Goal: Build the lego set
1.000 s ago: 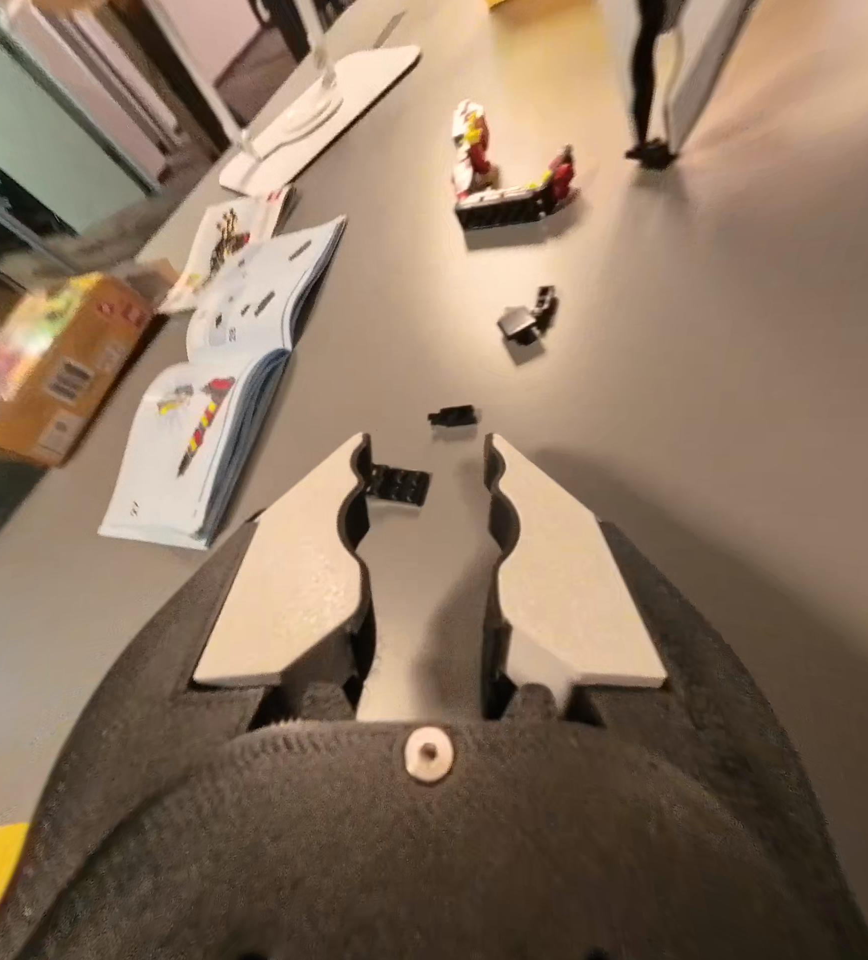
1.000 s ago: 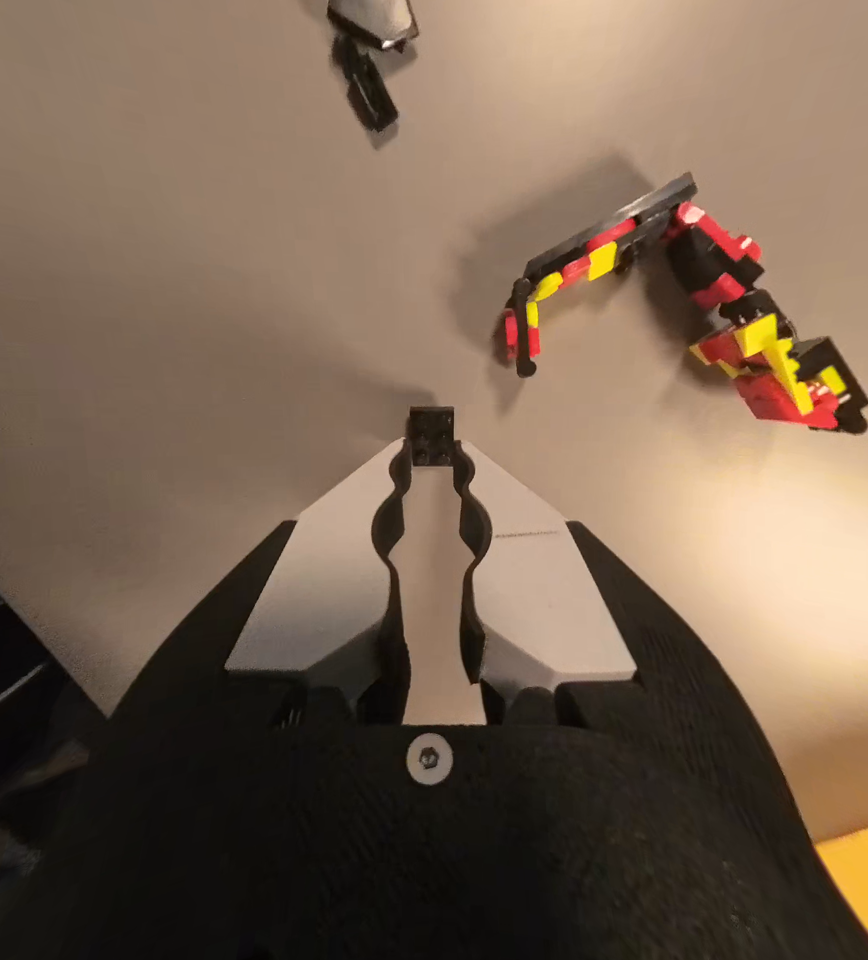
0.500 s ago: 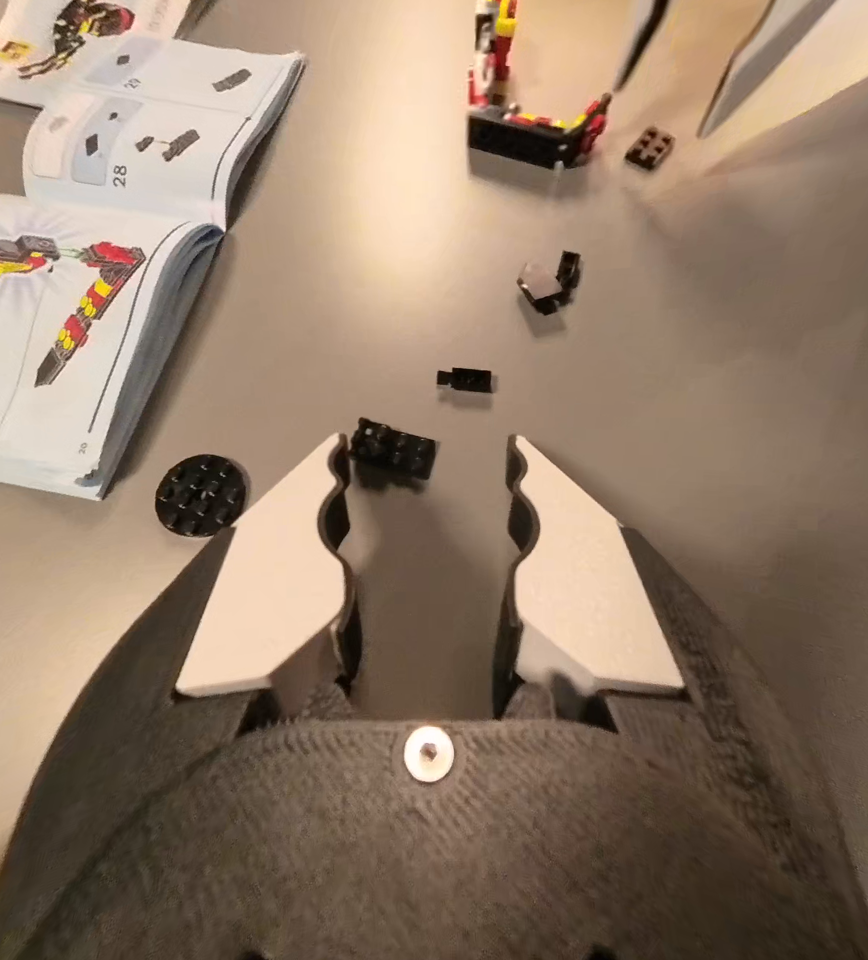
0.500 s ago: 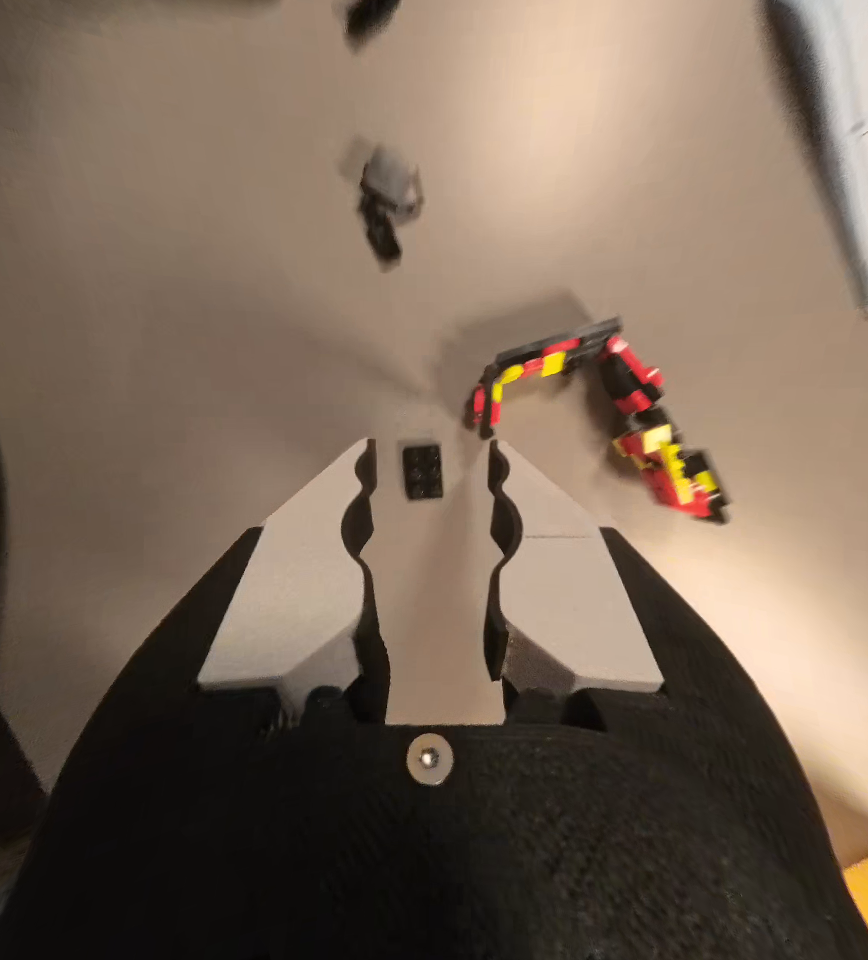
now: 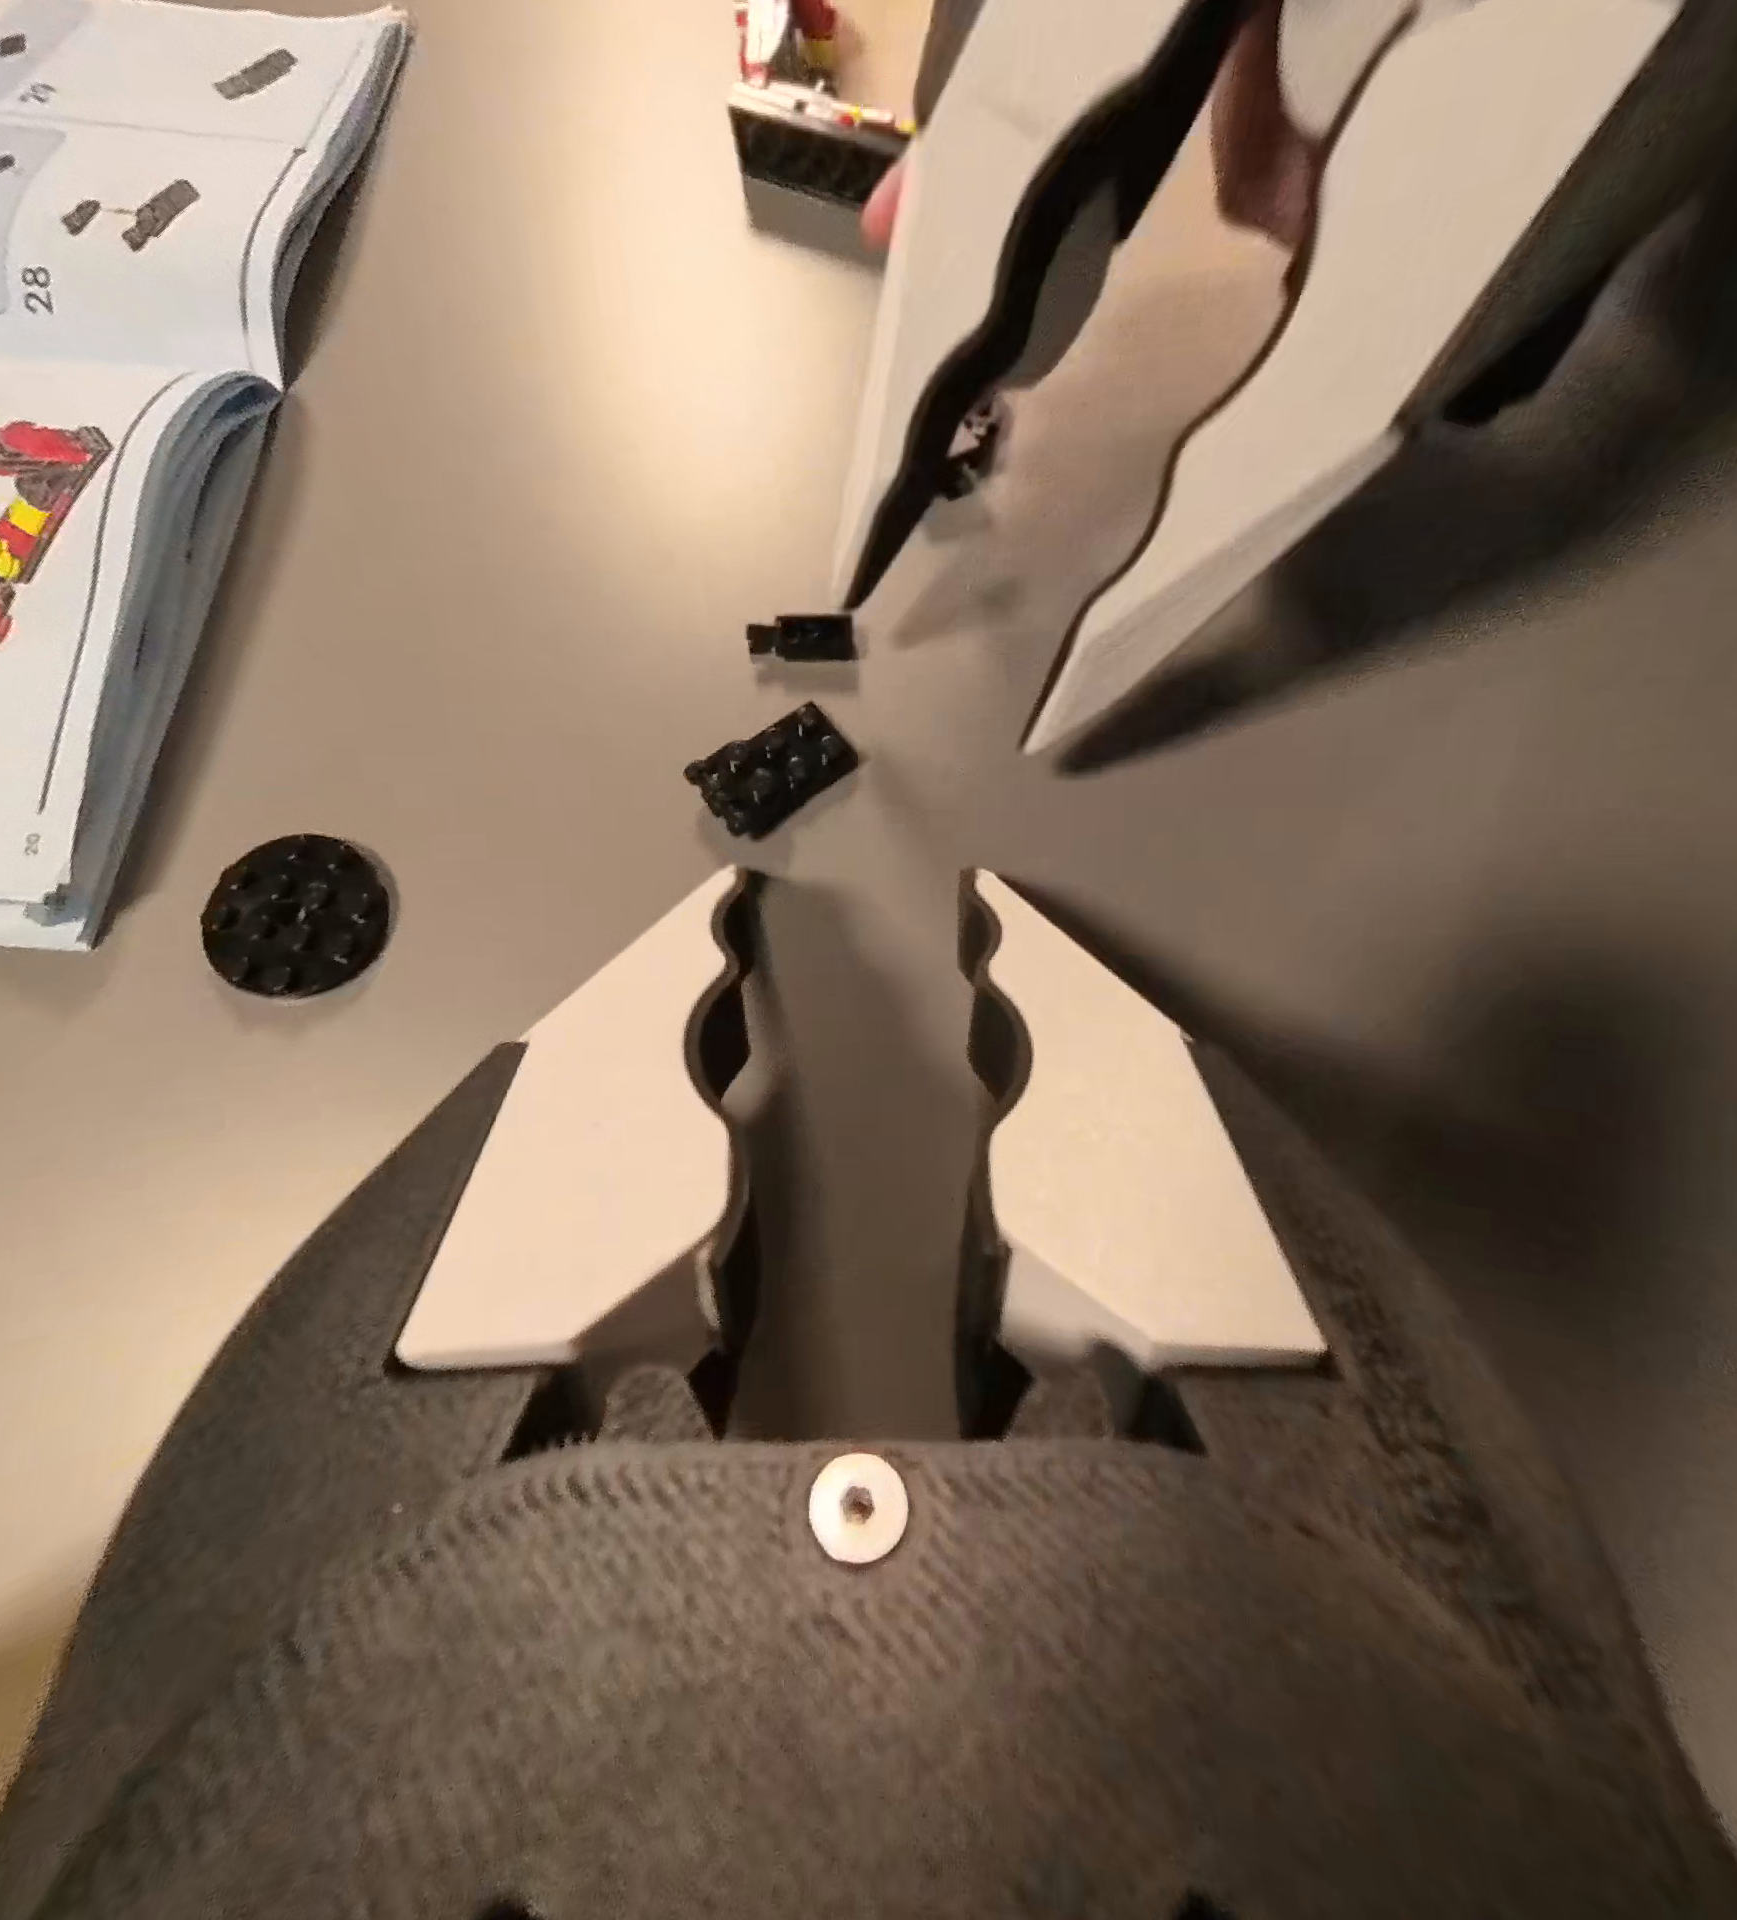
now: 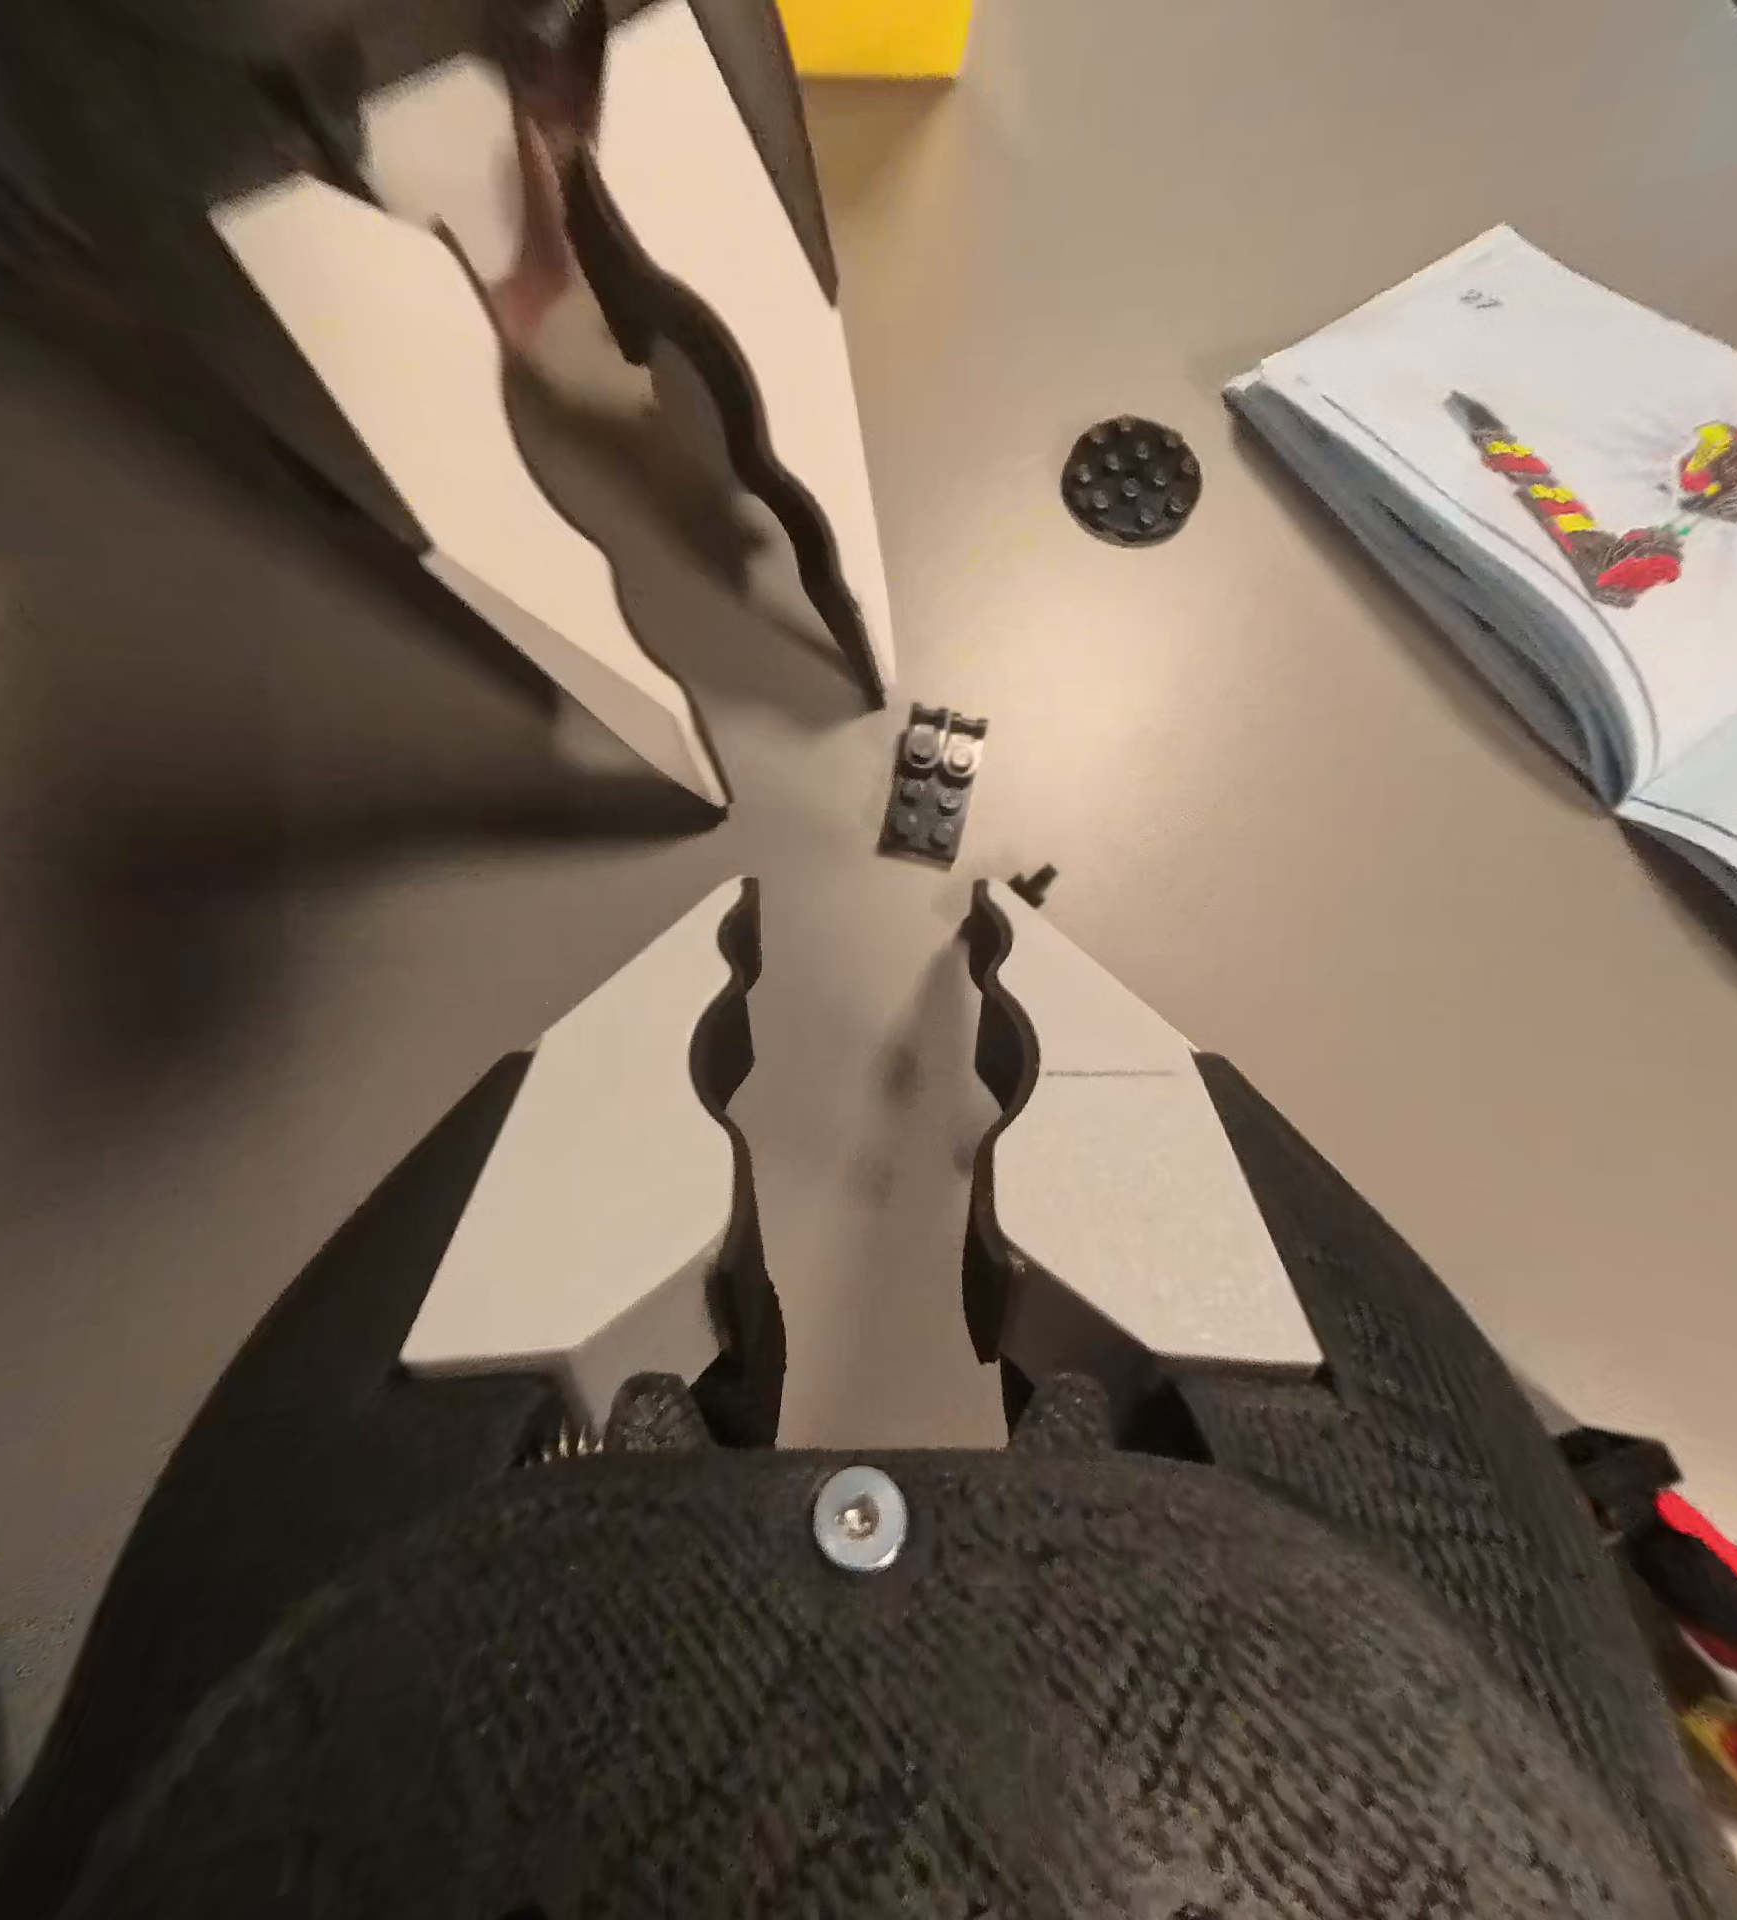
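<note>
Your left tool released, your right tool released too (both empty), black hinge plate on the tabletop between their tips, round plate left beside the booklet.

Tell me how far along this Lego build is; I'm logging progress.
Done: a red, yellow and black assembly stands at the table's far end. In hand: nothing; the left gripper and right gripper are both open, converging on a black hinge plate. Left: that plate, a small black piece and a round black plate lie loose.
</note>
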`<action>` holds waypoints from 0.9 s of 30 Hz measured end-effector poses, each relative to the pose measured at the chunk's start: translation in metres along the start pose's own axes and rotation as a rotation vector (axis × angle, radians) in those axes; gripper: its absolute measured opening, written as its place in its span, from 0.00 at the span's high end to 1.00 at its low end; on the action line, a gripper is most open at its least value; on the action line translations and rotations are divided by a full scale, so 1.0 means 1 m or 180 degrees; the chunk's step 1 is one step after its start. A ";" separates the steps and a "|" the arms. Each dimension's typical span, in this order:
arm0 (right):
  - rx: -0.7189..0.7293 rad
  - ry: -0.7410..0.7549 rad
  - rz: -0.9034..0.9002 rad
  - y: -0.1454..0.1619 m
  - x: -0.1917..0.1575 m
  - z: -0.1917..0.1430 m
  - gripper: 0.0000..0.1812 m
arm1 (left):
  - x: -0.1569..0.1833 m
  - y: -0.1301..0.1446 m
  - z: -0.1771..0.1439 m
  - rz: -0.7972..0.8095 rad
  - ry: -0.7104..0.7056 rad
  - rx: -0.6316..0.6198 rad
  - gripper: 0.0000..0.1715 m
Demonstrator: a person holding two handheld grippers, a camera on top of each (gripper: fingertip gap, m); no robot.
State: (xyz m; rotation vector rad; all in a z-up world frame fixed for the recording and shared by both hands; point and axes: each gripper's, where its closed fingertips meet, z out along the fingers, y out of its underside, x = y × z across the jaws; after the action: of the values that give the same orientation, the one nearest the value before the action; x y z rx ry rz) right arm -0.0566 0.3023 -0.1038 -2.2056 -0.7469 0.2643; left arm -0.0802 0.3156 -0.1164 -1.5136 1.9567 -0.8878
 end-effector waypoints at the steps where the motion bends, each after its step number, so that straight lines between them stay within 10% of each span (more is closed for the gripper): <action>1: -0.0068 0.0115 -0.0037 0.001 0.003 0.007 0.79 | -0.001 0.000 -0.001 -0.0007 -0.0013 0.0007 0.78; 13: -0.0234 -0.0116 -0.0144 -0.006 -0.002 0.025 1.00 | -0.005 -0.009 -0.011 0.0157 -0.0023 0.0307 0.76; 17: -0.0254 -0.0168 -0.0627 -0.005 0.000 0.024 1.00 | 0.000 -0.010 -0.012 0.0318 0.0009 0.0342 0.75; 21: -0.0267 -0.0239 -0.0198 -0.008 -0.005 0.025 0.81 | -0.007 0.000 -0.009 0.0276 -0.0111 0.0141 0.75; 27: -0.0056 0.0241 0.0216 -0.019 0.002 0.037 0.82 | -0.020 0.002 -0.015 0.0270 -0.0328 0.0138 0.76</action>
State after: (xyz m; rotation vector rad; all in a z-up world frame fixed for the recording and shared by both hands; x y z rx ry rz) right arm -0.0781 0.3363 -0.1152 -2.2473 -0.6362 0.2074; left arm -0.0872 0.3384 -0.1085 -1.4128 1.9006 -0.7953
